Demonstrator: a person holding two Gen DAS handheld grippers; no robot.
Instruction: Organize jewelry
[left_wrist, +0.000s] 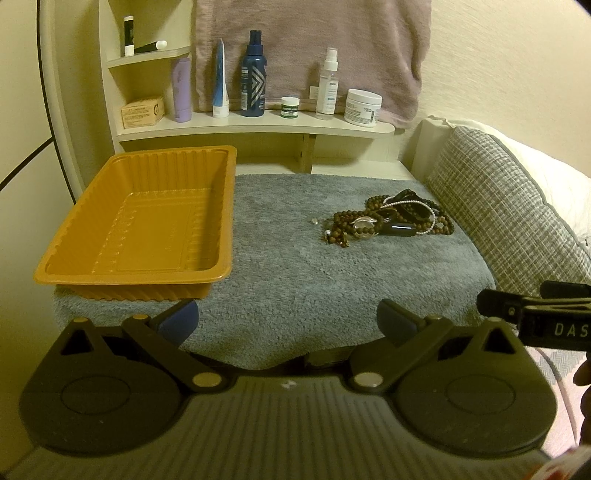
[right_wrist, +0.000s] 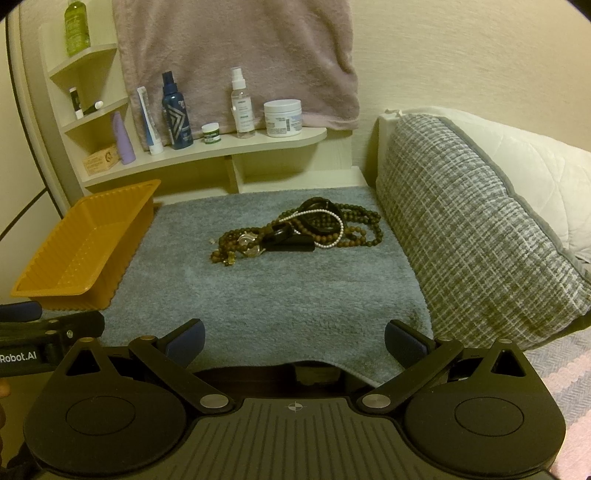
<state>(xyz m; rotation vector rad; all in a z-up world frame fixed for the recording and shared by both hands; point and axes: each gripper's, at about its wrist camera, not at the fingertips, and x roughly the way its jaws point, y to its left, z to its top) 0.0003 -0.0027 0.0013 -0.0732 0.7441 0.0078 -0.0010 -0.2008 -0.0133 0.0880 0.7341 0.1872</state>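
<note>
right gripper (right_wrist: 293, 341) open, jewelry pile (right_wrist: 299, 230) well ahead.

Left tool (left_wrist: 287, 325) gapes wide, empty; orange tray (left_wrist: 92, 236) ahead-left, tangled jewelry (left_wrist: 391, 221) ahead-right on grey towel (left_wrist: 295, 266).

Both wrist views face the shelf (left_wrist: 255, 129), sharing the mat (right_wrist: 258, 295)

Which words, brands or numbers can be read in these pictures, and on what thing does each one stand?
"DAS": on the right hand-held gripper, cut off by the edge of the left wrist view.
"Robot.AI": on the left hand-held gripper, its start cut off by the edge of the right wrist view.
Labels on the blue bottle, spray bottle, white jar, green jar and box: too small and blurred to read.
</note>
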